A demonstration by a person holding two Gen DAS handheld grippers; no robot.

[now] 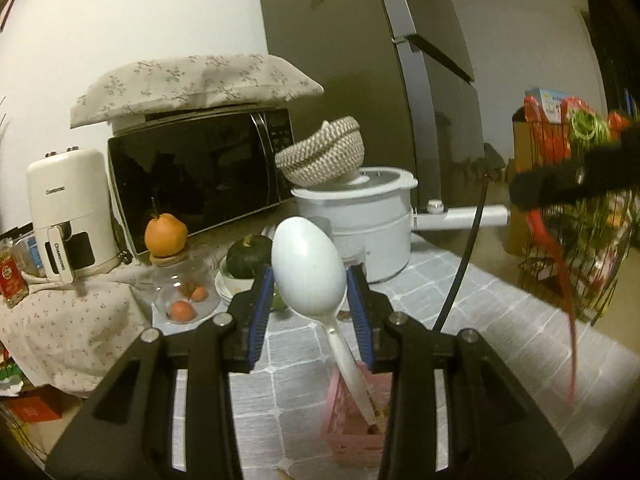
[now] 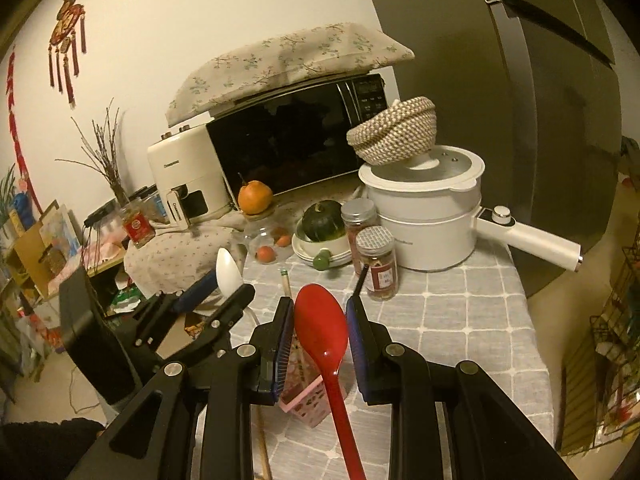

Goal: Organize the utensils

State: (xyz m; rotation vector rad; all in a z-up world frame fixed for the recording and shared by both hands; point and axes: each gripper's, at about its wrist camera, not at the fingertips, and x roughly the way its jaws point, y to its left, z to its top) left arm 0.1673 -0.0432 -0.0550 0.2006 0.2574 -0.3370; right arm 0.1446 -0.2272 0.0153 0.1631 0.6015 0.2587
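Left wrist view: left gripper (image 1: 308, 292) sits at bottom centre, jaws narrowed. A white spoon (image 1: 309, 266) stands between the blue pads (image 1: 258, 312), bowl up; handle runs down-right close along the right pad into a pink holder (image 1: 356, 416) on the grey checked tablecloth (image 1: 460, 296). Whether the pads actually pinch the spoon can't be told. Behind, centre frame: white electric pot (image 1: 372, 220) w/ a woven basket (image 1: 322, 152) on its lid, microwave (image 1: 192, 176) under a floral cloth, glass jar (image 1: 186, 288) topped w/ an orange. At right edge, a blurred red spoon (image 1: 560, 272) hangs from a dark shape, upper right.

Right wrist view: right gripper (image 2: 320, 328) at bottom centre, jaws narrow. Red spoon (image 2: 322, 324) bowl sits between the pads, handle running down out of frame; contact w/ the pads not clear. Pink holder (image 2: 304, 404) lies just below the left pad, on the tablecloth (image 2: 460, 320). Left gripper (image 2: 216, 300) shows at centre left w/ white spoon (image 2: 228, 270) poking up. Two spice jars (image 2: 376, 264) stand beside the pot (image 2: 424, 216), upper centre-right.
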